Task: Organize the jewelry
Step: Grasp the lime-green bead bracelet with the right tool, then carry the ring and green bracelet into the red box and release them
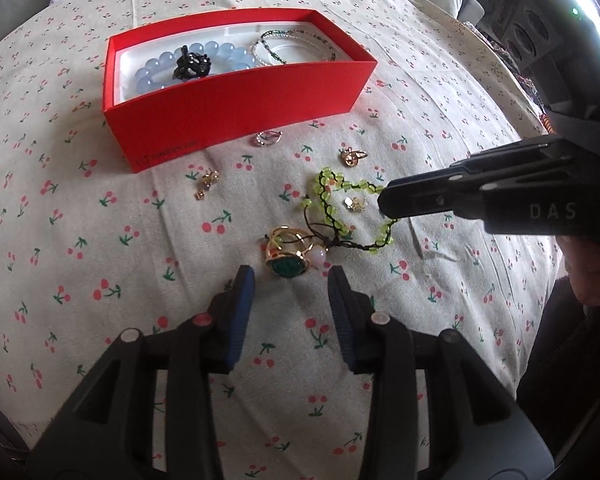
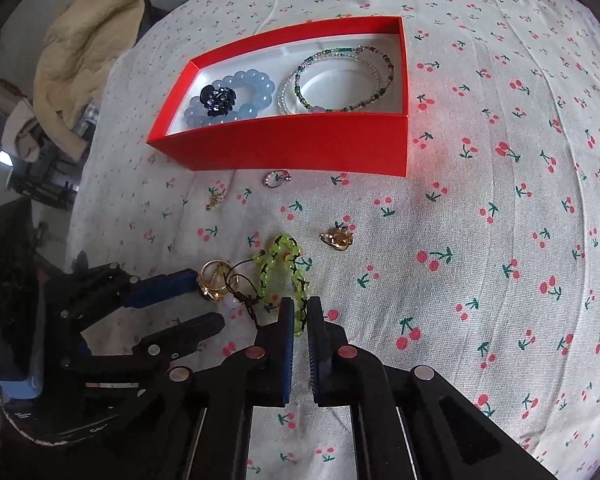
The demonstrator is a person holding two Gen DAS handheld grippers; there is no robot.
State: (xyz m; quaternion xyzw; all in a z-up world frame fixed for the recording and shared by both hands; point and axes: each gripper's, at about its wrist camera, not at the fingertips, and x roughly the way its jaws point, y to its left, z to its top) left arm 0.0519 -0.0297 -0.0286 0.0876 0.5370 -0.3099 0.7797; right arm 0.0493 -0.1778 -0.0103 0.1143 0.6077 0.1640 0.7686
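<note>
1. A red box (image 2: pixel 300 148) with a white lining sits on a cream cloth (image 2: pixel 480 200) printed with red cherries on green stems.
2. Inside lie a pale blue bead bracelet (image 2: pixel 256 92), a glossy black hair clip (image 2: pixel 218 100) and a green and clear beaded strand (image 2: pixel 340 80).
3. On the cloth lie a lime-green bead bracelet (image 2: pixel 288 276) on black cord and gold rings (image 1: pixel 288 252), one set with a dark green stone.
4. The black grippers carry blue pads (image 1: pixel 244 312).

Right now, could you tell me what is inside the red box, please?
The red box holds a blue bead bracelet, a black clip lying on it, and thin beaded bracelets. Its near wall hides the floor's front edge.
</note>
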